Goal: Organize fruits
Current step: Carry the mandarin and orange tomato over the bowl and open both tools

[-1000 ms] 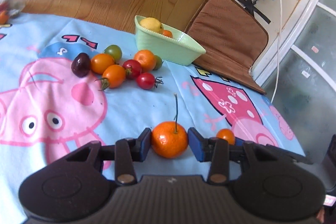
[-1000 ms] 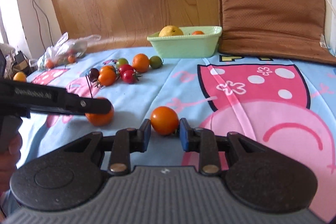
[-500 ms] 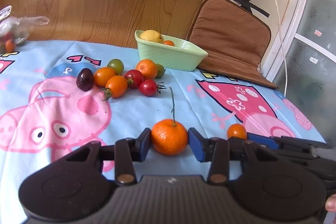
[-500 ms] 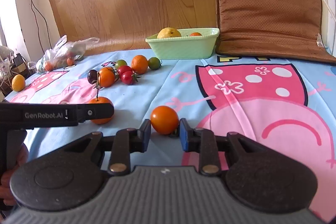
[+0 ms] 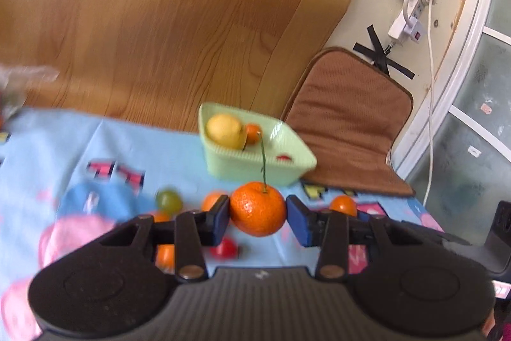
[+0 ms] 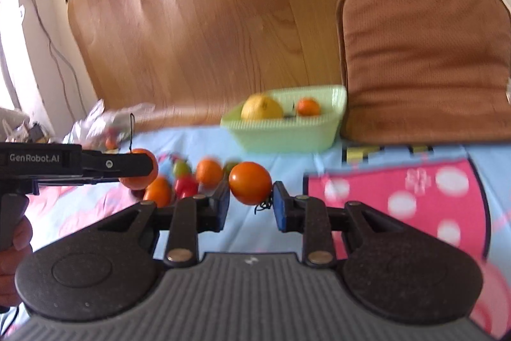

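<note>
Left tool (image 5: pixel 258 214) pinching a dimpled tangerine (image 5: pixel 258 208) with long green stem; right tool (image 6: pixel 250 203) pinching a smooth, glossy orange tomato (image 6: pixel 250 182).

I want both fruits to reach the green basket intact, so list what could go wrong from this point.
1. The left gripper pinches the round mandarin only at its sides; it may slip out in transit.
2. The right gripper holds the smooth orange tomato near its pad tips; it could squirt free or bruise.
3. Both head for one small green basket that already holds a lemon; the grippers may collide.
</note>
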Demonstrator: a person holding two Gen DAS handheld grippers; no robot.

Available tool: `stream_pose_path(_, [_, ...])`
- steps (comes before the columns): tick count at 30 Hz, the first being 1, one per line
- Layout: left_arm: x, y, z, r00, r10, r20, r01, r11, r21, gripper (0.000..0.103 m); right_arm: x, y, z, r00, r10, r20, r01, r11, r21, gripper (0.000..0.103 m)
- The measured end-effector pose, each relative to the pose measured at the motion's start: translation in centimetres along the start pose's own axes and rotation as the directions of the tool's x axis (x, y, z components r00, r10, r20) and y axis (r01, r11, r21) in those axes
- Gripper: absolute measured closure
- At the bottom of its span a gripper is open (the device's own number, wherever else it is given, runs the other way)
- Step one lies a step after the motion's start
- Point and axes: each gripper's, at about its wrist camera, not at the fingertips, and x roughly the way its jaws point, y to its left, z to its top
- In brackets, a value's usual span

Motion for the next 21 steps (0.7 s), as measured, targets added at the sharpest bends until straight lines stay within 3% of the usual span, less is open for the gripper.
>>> stream_pose_path(6, [9.3,-0.5,5.3,0.997,-0.009,-0.079,0.008,1.000,-0.018,0.064,6.4,-3.5,4.0,0.999,-0.040,0.034,0.039,0.999,0.017,0.072])
stream_pose_path(13, [16.5,0.3,6.3,0.987,0.053,-0.152,-0.060,0.997,-0.041,0.064,11.2,-6.1,4.1,0.997,-0.073,0.007,0.073,0.997,0.016,0.070])
stream_pose_path(16, [16.5,0.1,6.2,0.987,0.060,-0.148,-0.064,0.998,-0.022,0.058,10.9,-6.5,3.7,0.998,-0.060,0.002,0.060,0.998,0.036,0.069])
stream_pose_path(18, [15.0,0.2,6.2,0.990,0.061,-0.127,-0.063,0.998,-0.014,0.058,9.5,-6.2,4.0,0.997,-0.062,0.051,0.060,0.997,0.044,0.069])
stream_pose_path(21, [11.6,1.2,6.3,0.995,0.042,-0.089,-0.045,0.998,-0.034,0.057,7.5,-5.5,4.6,0.997,0.020,0.074,-0.026,0.996,0.086,0.069])
